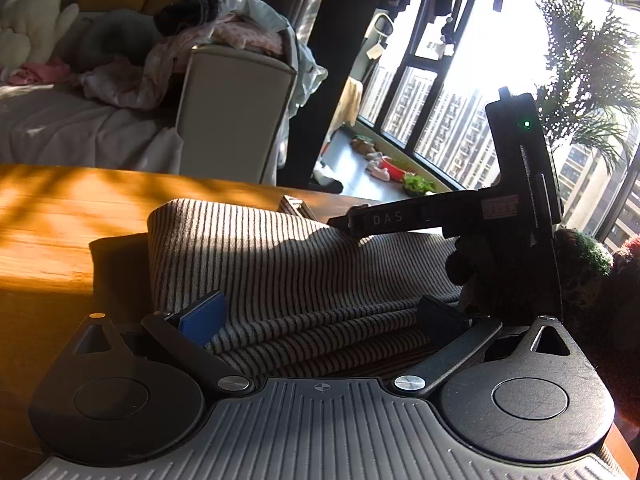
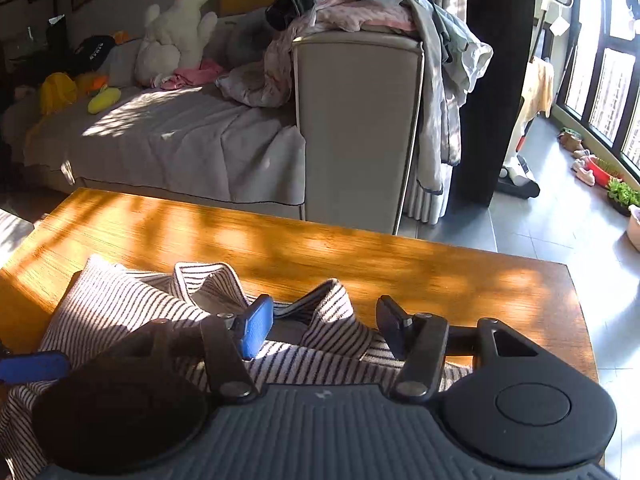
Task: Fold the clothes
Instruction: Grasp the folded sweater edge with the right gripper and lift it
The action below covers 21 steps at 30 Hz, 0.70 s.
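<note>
The left hand-held gripper (image 1: 320,320) points forward and somewhat downward, its two fingers spread wide with striped folded cloth (image 1: 288,264) bulging between them; its blue pad (image 1: 204,322) sits at the cloth's left edge, though whether the pads press on it cannot be told. The right hand-held gripper (image 2: 326,326) is tilted more steeply down, its jaws standing about half open above the cloth's collar, with no pad seen pressing on it. In the left wrist view its dark body (image 1: 516,200) crosses from the right, one finger (image 1: 360,220) reaching leftward over the cloth's top, held by a dark gloved hand (image 1: 480,264).
</note>
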Each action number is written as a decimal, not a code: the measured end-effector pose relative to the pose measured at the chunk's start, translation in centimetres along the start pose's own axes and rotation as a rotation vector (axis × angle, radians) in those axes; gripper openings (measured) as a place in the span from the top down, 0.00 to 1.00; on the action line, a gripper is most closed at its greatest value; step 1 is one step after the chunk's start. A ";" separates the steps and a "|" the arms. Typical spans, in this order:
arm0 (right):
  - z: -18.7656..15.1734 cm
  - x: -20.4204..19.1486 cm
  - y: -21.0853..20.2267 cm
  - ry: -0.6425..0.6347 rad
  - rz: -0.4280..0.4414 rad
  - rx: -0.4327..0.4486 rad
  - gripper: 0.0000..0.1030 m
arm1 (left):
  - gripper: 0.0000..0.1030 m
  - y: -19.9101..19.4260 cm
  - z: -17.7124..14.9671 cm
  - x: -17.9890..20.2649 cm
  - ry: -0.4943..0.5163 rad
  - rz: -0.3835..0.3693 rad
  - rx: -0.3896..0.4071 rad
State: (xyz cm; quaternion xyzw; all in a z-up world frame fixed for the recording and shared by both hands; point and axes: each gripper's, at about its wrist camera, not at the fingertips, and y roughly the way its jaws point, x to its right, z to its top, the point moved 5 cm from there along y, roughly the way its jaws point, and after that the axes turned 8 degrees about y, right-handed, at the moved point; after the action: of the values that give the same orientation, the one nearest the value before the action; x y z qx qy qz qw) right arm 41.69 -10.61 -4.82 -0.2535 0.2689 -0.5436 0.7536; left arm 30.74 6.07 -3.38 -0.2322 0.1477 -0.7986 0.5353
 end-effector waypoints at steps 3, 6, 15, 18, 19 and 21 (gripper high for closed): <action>-0.3 0.7 -0.6 0.036 0.019 0.036 0.75 | 0.00 0.0 0.0 -0.2 -0.009 -0.004 0.005; 0.0 1.5 -2.2 0.092 0.040 0.083 0.88 | 0.00 -0.3 0.2 -0.6 -0.036 -0.023 0.016; -2.5 0.5 -14.6 0.110 0.225 0.212 0.89 | 0.00 -7.3 4.4 -2.2 -0.110 0.057 0.105; -6.0 0.3 -17.5 0.132 0.254 0.217 0.89 | 0.00 -8.6 5.5 -1.3 -0.088 0.082 0.122; -7.3 0.1 -18.2 0.128 0.252 0.210 0.89 | 0.00 -8.9 5.5 -0.9 -0.082 0.084 0.123; -10.0 -0.2 -19.1 0.114 0.238 0.182 0.89 | 0.00 -9.0 5.2 -0.2 -0.070 0.076 0.115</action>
State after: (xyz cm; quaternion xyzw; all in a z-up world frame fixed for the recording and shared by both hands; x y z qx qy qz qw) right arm 21.79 -16.65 0.81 -0.1194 0.2892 -0.4862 0.8159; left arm 26.46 9.81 5.36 -0.2232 0.0914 -0.7761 0.5827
